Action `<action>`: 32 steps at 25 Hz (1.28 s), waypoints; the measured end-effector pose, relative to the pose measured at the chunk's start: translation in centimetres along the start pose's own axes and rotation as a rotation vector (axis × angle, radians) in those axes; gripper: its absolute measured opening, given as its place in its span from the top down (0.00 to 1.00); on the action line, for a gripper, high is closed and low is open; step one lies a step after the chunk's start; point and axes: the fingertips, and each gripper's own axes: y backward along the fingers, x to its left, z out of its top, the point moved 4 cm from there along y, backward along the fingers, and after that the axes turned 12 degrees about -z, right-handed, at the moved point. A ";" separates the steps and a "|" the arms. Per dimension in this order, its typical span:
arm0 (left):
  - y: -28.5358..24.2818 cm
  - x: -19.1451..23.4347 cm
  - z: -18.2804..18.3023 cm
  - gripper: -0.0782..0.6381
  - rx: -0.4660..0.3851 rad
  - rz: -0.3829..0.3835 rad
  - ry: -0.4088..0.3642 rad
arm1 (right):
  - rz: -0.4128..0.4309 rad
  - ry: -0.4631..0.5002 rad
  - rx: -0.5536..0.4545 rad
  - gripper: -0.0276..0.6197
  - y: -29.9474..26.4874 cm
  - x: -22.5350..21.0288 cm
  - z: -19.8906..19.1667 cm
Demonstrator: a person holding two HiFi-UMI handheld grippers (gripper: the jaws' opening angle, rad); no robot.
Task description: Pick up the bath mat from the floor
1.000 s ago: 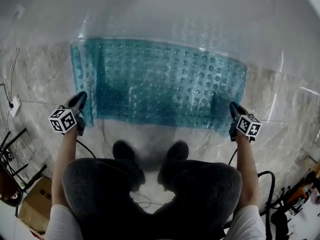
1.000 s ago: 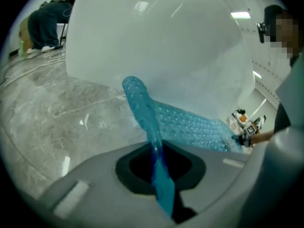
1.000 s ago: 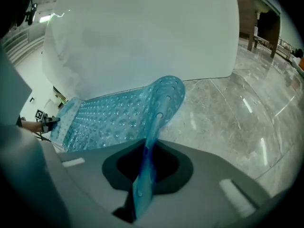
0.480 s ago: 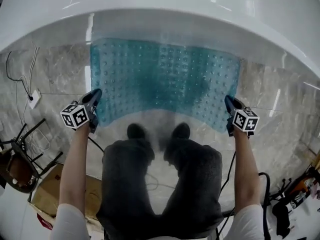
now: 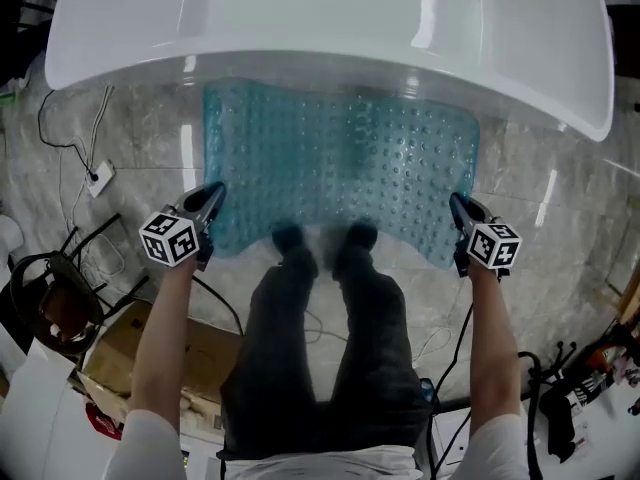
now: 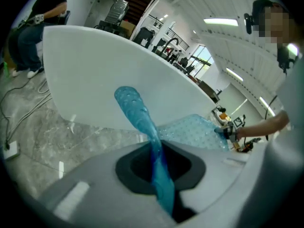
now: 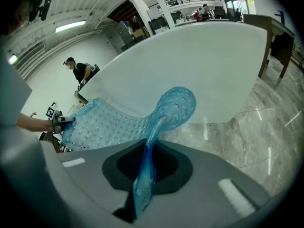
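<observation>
The bath mat [image 5: 345,173] is translucent blue with raised dots, and it hangs stretched between my two grippers above the marble floor. My left gripper [image 5: 212,200] is shut on the mat's near left corner. My right gripper [image 5: 456,208] is shut on its near right corner. In the left gripper view the mat's edge [image 6: 154,148] runs pinched between the jaws, with the other gripper [image 6: 227,132] seen across the mat. In the right gripper view the mat [image 7: 145,163] is likewise clamped, its corner flopping over beyond the jaws.
A white bathtub [image 5: 330,28] curves across the far side, above the mat's far edge. Grey marble floor [image 5: 560,208] lies below. A cable and socket [image 5: 97,175] lie at the left, a cardboard box [image 5: 120,353] and chair [image 5: 50,308] at the near left, tools [image 5: 590,378] at the near right.
Both grippers have risen with the mat held between them. The person has stood up, so the floor and tub look farther away and the mat hangs off the floor.
</observation>
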 end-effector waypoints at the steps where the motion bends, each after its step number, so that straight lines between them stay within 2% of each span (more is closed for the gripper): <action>1: 1.5 -1.7 0.9 0.86 -0.004 -0.009 -0.006 | 0.005 -0.006 0.001 0.92 2.1 0.9 0.6; 5: 8.0 -8.7 4.1 0.85 -0.033 -0.056 -0.016 | 0.032 -0.061 -0.006 0.92 11.0 5.4 2.4; 10: 15.9 -17.8 7.7 0.85 -0.090 -0.089 0.005 | 0.080 -0.193 -0.071 0.92 21.7 11.5 5.1; 16: 24.2 -27.5 10.6 0.85 -0.160 -0.118 0.001 | 0.120 -0.237 -0.162 0.91 33.6 16.8 6.7; 20: 28.7 -33.5 11.0 0.85 -0.194 -0.153 0.010 | 0.156 -0.300 -0.218 0.91 41.1 18.3 6.4; 23: 31.1 -38.3 11.0 0.85 -0.255 -0.197 0.047 | 0.179 -0.344 -0.248 0.91 46.1 18.4 5.6; 25: 32.0 -41.4 10.6 0.85 -0.278 -0.202 0.041 | 0.195 -0.361 -0.262 0.91 48.9 18.1 4.6; 29: 32.5 -47.3 8.5 0.85 -0.295 -0.176 -0.008 | 0.244 -0.327 -0.274 0.91 53.8 17.3 2.8; 32: 32.0 -51.4 6.0 0.85 -0.332 -0.156 -0.007 | 0.291 -0.287 -0.275 0.91 56.8 16.2 1.4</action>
